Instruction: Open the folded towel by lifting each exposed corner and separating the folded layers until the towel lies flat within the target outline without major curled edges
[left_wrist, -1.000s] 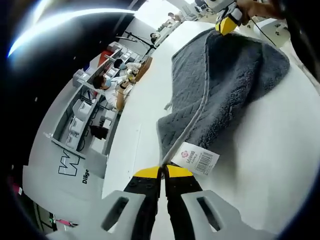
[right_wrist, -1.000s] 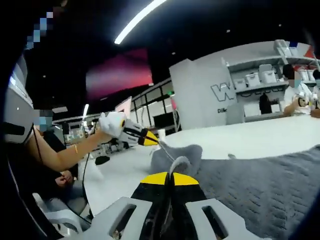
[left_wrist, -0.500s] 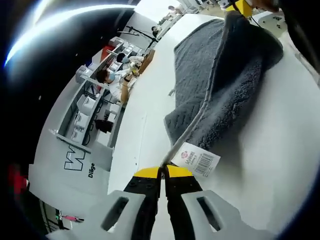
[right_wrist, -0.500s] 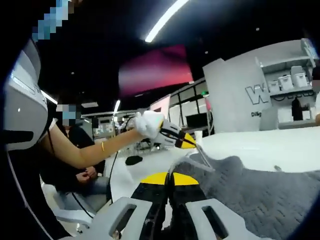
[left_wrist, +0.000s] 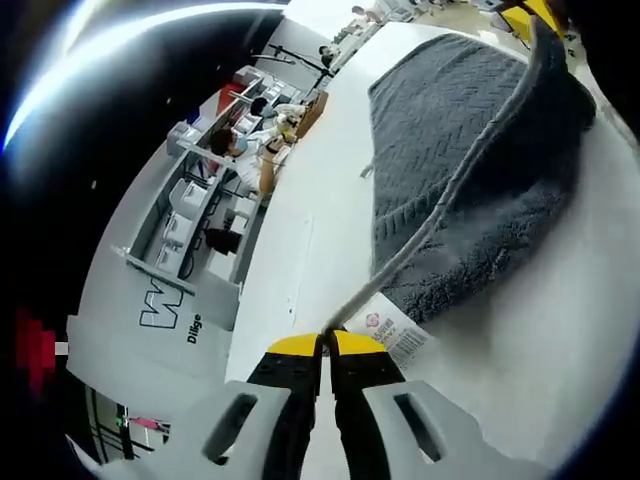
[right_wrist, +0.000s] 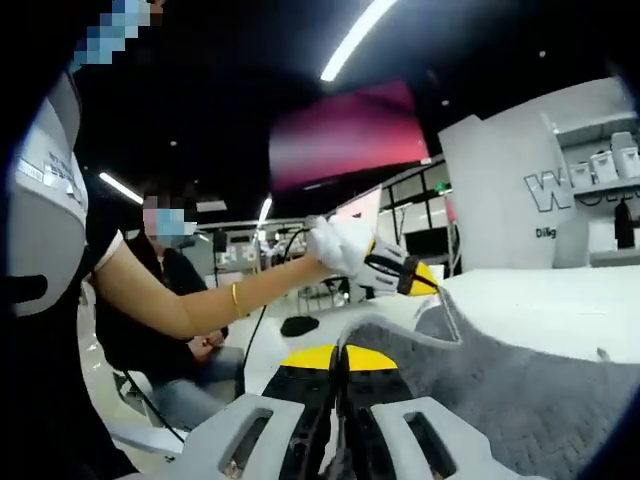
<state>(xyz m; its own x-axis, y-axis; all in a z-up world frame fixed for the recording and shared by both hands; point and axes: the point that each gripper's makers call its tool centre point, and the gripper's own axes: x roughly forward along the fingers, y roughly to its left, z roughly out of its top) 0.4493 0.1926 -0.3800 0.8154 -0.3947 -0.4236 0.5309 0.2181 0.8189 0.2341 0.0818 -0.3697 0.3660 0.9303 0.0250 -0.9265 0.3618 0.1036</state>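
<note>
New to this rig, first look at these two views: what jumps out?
The grey towel, lifted along one pale edge that runs taut from the left gripper, shut on a corner beside the white barcode tag, up to the right gripper's yellow tip at the top right. In the right gripper view, the right gripper is shut on its own corner, and a white-gloved hand holds the left gripper over the white table.

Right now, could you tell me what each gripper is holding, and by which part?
Both hold the grey towel: the left gripper pinches the corner by the label, and the right gripper pinches its pale edge.
</note>
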